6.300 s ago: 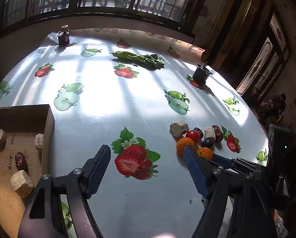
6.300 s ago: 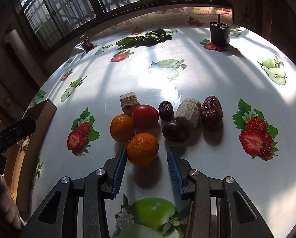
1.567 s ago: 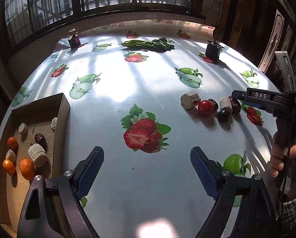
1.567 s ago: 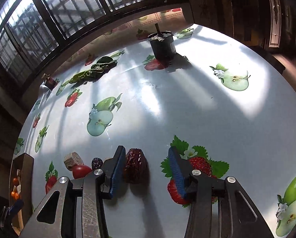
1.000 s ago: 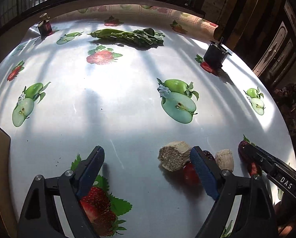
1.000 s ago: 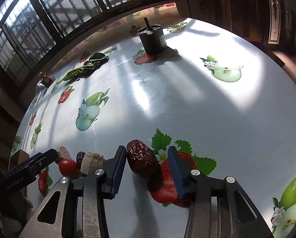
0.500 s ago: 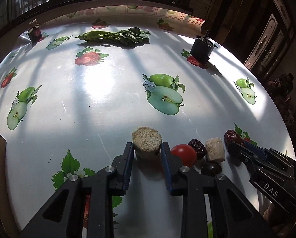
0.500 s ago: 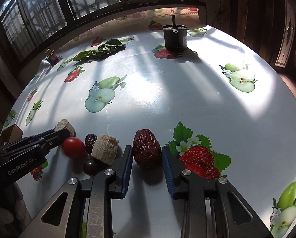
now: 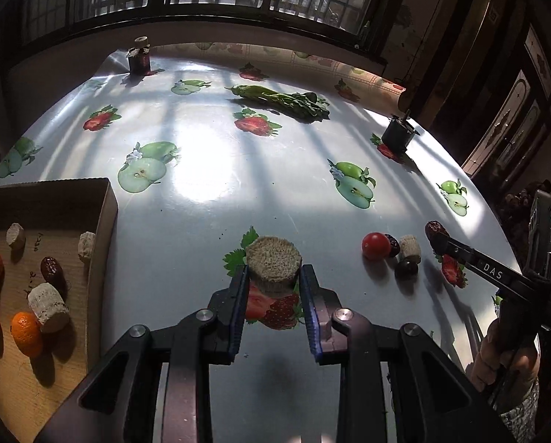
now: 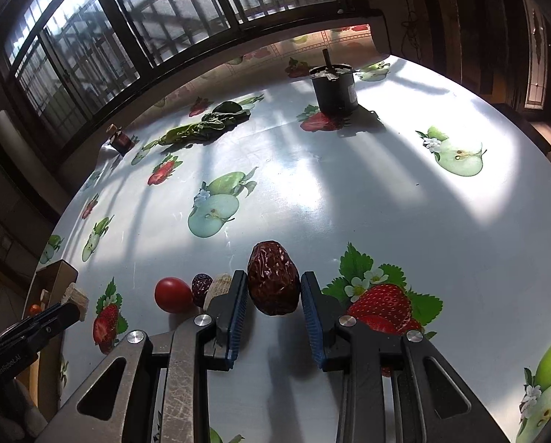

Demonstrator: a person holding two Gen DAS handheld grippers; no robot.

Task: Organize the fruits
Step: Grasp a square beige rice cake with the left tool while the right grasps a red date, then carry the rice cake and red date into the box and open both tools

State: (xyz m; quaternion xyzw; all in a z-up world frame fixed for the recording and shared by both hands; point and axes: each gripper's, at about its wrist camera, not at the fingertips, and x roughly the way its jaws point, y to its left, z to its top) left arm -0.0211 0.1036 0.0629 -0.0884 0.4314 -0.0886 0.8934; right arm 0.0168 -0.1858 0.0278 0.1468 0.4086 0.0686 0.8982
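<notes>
Fingers (image 9: 240,295) of both downward-tilted grippers clamp fruit pieces.

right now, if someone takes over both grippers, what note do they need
Left gripper: jaws shut on the tan fibrous chunk, lifted above the table.
Right gripper: jaws shut on the big wrinkled red date.
Done: the cardboard box at the left holds oranges, a date and tan chunks.
Left: carry both held pieces to the box, then fetch the red tomato, small dark date, pale chunk and dark round fruit on the table.
</notes>
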